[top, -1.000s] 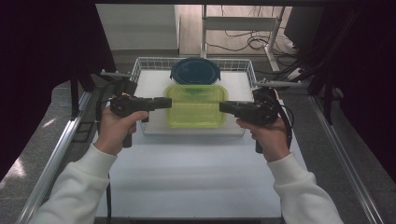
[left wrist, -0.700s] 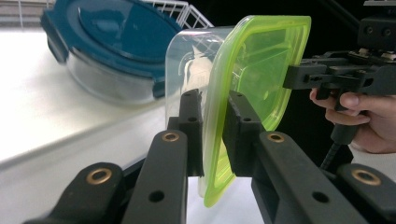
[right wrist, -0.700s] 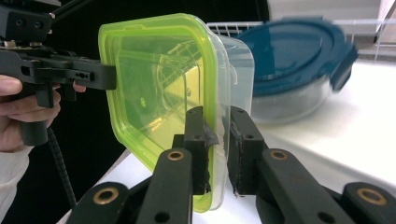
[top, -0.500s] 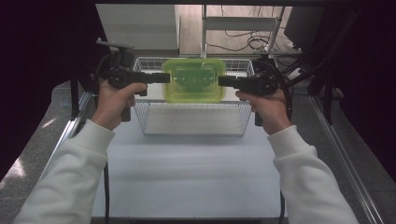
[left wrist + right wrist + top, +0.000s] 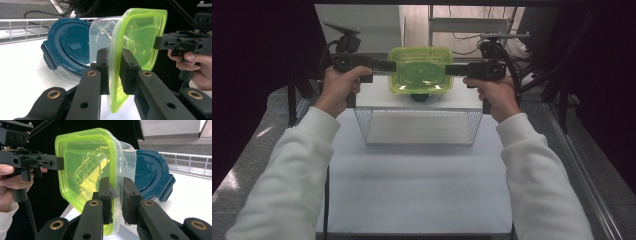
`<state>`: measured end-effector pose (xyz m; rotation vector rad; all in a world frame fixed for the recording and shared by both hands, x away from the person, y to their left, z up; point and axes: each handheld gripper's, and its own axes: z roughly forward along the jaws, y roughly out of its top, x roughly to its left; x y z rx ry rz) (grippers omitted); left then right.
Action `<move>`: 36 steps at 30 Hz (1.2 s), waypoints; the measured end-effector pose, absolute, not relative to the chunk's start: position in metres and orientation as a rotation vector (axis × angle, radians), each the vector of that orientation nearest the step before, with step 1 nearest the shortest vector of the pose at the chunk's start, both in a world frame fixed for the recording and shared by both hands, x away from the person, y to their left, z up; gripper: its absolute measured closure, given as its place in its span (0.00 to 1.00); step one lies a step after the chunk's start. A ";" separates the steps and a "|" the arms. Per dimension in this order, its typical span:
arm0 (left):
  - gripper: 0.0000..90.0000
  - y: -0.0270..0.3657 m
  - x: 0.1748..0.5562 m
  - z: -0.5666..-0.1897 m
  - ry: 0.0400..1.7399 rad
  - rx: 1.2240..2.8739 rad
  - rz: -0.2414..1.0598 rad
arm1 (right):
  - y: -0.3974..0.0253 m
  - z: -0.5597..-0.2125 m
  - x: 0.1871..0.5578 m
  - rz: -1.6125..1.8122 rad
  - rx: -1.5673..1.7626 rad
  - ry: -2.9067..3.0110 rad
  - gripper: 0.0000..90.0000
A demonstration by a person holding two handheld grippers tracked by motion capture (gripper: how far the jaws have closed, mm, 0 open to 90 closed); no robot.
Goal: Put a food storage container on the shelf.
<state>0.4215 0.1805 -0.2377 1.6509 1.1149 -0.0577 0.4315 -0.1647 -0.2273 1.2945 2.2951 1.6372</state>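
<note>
A lidded container [image 5: 421, 72] is hanging in the air between the left gripper [image 5: 388, 66] and the right gripper [image 5: 451, 69], each clamping one edge of its lid. Below and just behind it, a round lidded box [image 5: 67, 52] is sitting at the far end of the table [image 5: 412, 190]. A wire basket [image 5: 419, 127] is standing nearer the person, in front of both.

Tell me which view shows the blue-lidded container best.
The left gripper view: the blue-lidded container shows its lid face, side clips and clear base on the white surface. In the right gripper view the green-lidded container hides half of it. The high view shows a dark sliver beneath that container.
</note>
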 end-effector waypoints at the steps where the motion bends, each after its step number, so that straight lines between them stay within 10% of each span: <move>1: 0.88 0.181 0.424 -0.238 1.121 1.649 -0.064 | -0.165 -0.228 0.437 1.634 1.307 2.298 0.87; 36: 0.73 0.187 0.490 -0.284 1.275 1.440 -0.254 | -0.165 -0.270 0.515 1.818 1.763 2.178 0.69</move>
